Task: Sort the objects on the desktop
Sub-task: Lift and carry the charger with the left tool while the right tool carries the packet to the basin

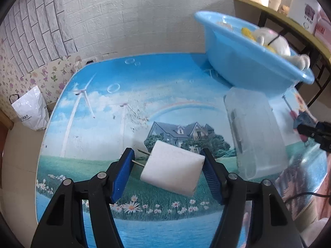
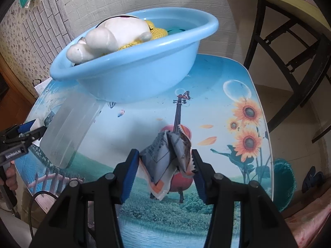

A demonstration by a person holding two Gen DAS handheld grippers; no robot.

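- Desktop objects were partly sorted when we looked: the light-blue round plastic basin (image 2: pixel 132 70) at the back of the desk (image 1: pixel 99 107) already held a white plush toy (image 2: pixel 109 37) and a yellow knitted item (image 2: pixel 155 32), with something teal barely showing behind them.
- Just in front of the basin stood a translucent, frosted plastic box (image 1: pixel 254 132); we could not tell whether anything lay inside it.
- Our left tool (image 1: pixel 168 170) carried a white rectangular foam block (image 1: pixel 172 168) above the printed desk surface. Its right pad touched the block's edge, while a gap showed at the left pad, where a thin pin stuck out of the block, so we judged it a loose, tilted hold rather than a firm pinch.
- Our right tool (image 2: pixel 164 168) had a crumpled grey-and-white printed snack wrapper with an orange corner (image 2: pixel 165 161) between its fingers. The jaws stood apart, both pads only brushing the crinkled edges; we judged the wrapper barely held, if at all.
- Neither the foam block nor the wrapper had reached a container, so we judged both placements still outstanding.
- A small red-handled item (image 1: pixel 292 113) lay on the desk beyond the frosted box, apparently unsorted as well.
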